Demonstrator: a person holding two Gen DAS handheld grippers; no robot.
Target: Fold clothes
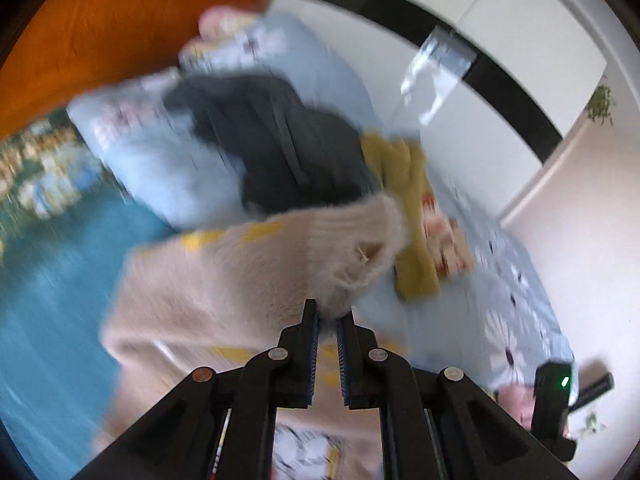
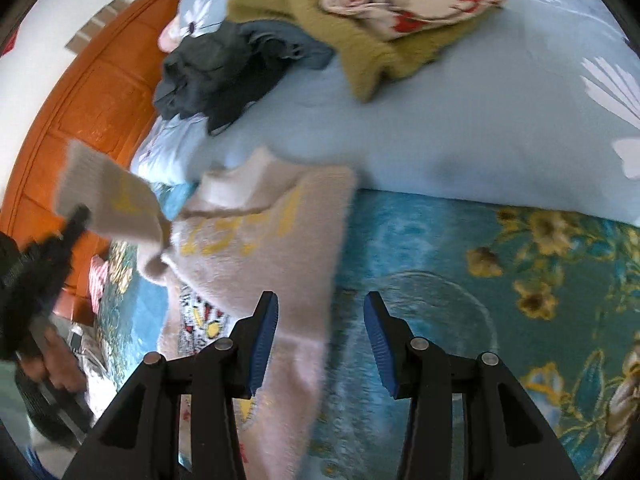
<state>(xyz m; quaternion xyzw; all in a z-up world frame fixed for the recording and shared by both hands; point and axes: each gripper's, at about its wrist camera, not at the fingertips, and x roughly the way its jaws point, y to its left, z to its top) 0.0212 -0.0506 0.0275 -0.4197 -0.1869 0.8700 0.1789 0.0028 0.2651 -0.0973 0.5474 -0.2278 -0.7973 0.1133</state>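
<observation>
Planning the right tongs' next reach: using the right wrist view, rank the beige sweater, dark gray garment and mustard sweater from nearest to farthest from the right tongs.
1. Beige sweater: directly ahead of the right tongs, lying under their left finger.
2. Dark gray garment: farther up, to the left, on the light blue bedding.
3. Mustard sweater: farthest, at the top, under a floral garment.

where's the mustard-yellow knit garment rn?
In the right wrist view, the mustard-yellow knit garment lies at the top centre on the pale blue duvet, under a cream floral cloth, right of the dark grey crumpled clothing.
</observation>
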